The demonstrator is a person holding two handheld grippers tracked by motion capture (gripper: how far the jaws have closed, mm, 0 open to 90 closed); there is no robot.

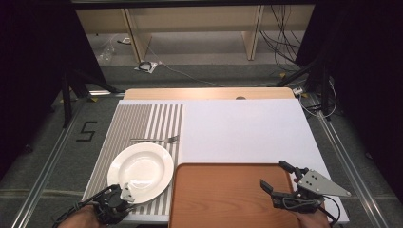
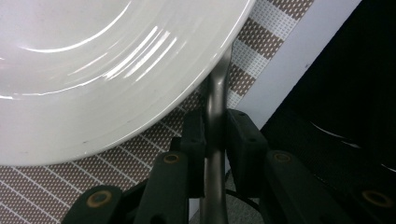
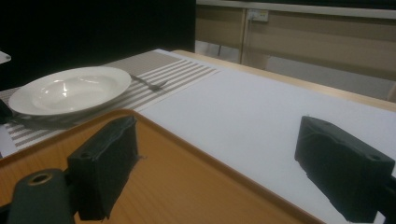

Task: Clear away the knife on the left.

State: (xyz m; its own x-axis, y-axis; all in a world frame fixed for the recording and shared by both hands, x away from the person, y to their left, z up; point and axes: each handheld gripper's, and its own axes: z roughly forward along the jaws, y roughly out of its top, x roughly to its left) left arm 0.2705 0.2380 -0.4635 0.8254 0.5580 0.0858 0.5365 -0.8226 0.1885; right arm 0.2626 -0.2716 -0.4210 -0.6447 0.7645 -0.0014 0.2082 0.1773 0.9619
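Our left gripper (image 2: 215, 135) has its jaws clamped on a slim metal handle (image 2: 215, 107), a piece of cutlery whose far end runs in under the rim of the white plate (image 2: 93, 70), so we cannot tell whether it is a spoon or a knife. From the high view that gripper (image 1: 119, 195) sits at the near edge of the plate (image 1: 140, 172), down on the striped placemat (image 1: 138, 121). Over on the other side, our right gripper (image 1: 277, 178) hangs with its jaws wide apart and nothing between them, above the near right part of the wooden tray (image 1: 223, 194), which looks bare.

So where do we stand? The fork (image 1: 157, 139) already lies on the mat just beyond the plate, and the plate rests on the mat. That much of the place setting looks done. What we have in hand is this utensil beside the plate, held low against the mat; we judge it is either just being laid down or just being picked up, and we cannot say which. The right gripper has no job yet, as far as we can see.
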